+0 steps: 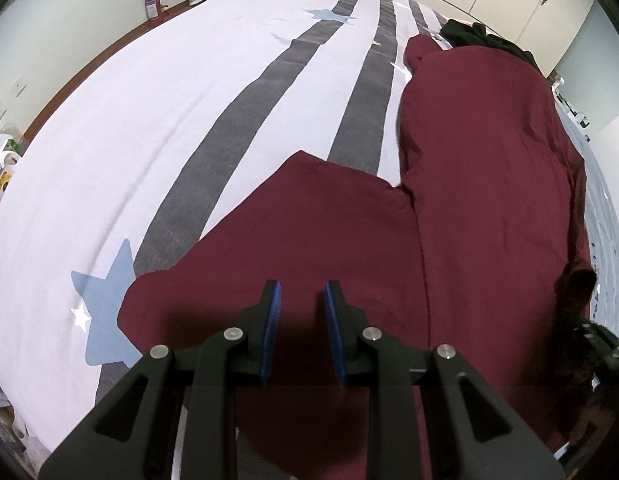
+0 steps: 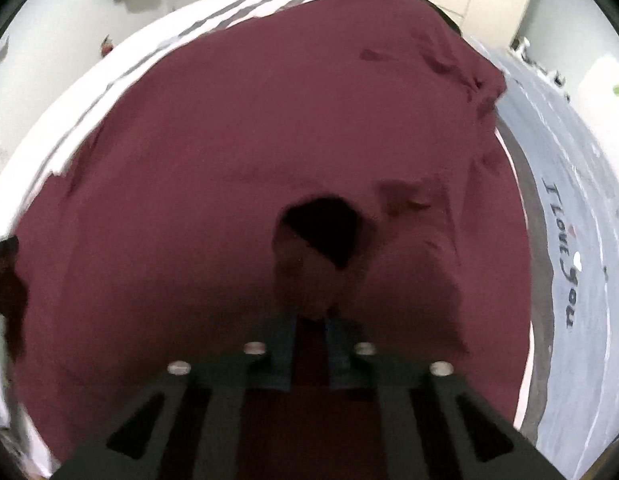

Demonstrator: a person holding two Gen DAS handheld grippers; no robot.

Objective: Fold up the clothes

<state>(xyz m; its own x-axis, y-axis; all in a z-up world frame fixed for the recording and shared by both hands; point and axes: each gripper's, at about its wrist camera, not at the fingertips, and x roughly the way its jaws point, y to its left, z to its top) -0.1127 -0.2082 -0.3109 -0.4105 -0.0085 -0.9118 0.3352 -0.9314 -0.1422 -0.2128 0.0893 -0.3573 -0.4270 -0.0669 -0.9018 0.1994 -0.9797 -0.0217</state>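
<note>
A maroon shirt (image 1: pixel 469 168) lies spread on the bed (image 1: pixel 149 128), along the bed's right side in the left wrist view, over a white cover with grey stripes (image 1: pixel 245 120) and pale blue stars (image 1: pixel 105 292). One sleeve (image 1: pixel 309 208) reaches out from the body toward the middle of the bed. A dark garment (image 1: pixel 485 38) lies just beyond the shirt's far end.

The left gripper (image 1: pixel 302 312) hangs over the sleeve near the bed's near edge. Its jaws stand narrow, with a gap between the blue pads (image 1: pixel 274 320); whether any cloth is pinched there cannot be told.

The right gripper (image 2: pixel 310 332) points down into the shirt, which fills most of its blurred view. Its jaws are drawn close together, and a bunched fold (image 2: pixel 309 264) of the maroon cloth rises from between them, so they hold the shirt. To the right of the shirt the cover shows the words "I Love You" (image 2: pixel 563 256). A red fire extinguisher (image 1: pixel 152 2) stands by the far wall.
</note>
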